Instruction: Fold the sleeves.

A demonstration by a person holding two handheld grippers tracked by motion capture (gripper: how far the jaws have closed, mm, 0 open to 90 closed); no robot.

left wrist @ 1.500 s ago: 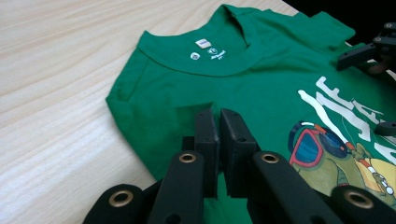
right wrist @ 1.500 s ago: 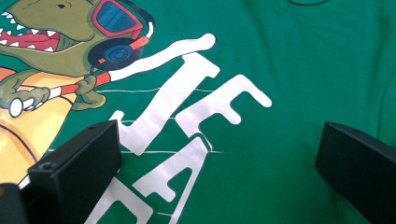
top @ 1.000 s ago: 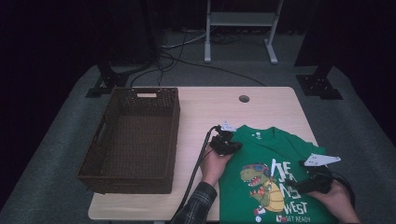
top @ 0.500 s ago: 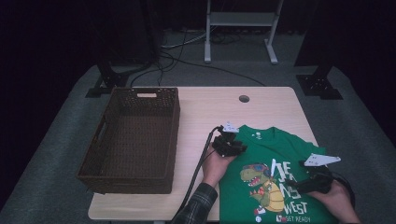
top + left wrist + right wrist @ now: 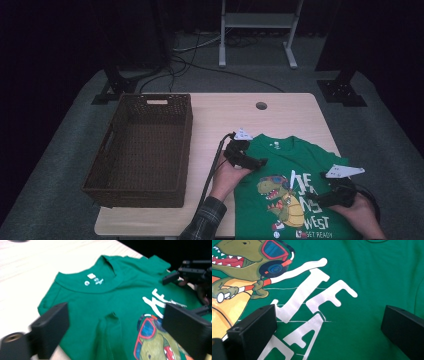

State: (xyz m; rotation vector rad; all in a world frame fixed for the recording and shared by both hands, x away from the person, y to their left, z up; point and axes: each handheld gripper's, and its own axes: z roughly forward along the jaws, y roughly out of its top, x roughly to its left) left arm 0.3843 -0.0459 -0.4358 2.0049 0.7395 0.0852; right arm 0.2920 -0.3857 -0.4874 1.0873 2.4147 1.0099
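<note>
A green T-shirt with a dinosaur print lies flat on the front right of the wooden table. My left gripper hovers over the shirt's left shoulder area. Its jaws have just been opening and now stand wide apart in the left gripper view. A small pinched-up crease of fabric rises between them, untouched. My right gripper is low over the printed white lettering, open, with only flat cloth beneath. The right gripper appears far off in the left gripper view.
A dark brown wicker basket stands on the table's left half. A round cable hole sits near the far edge. The left gripper's cable trails back between basket and shirt. Bare wood lies beyond the shirt's collar.
The left gripper's jaws have spread apart over the shirt, leaving a small crease in the fabric. Both hands have hardly shifted.
</note>
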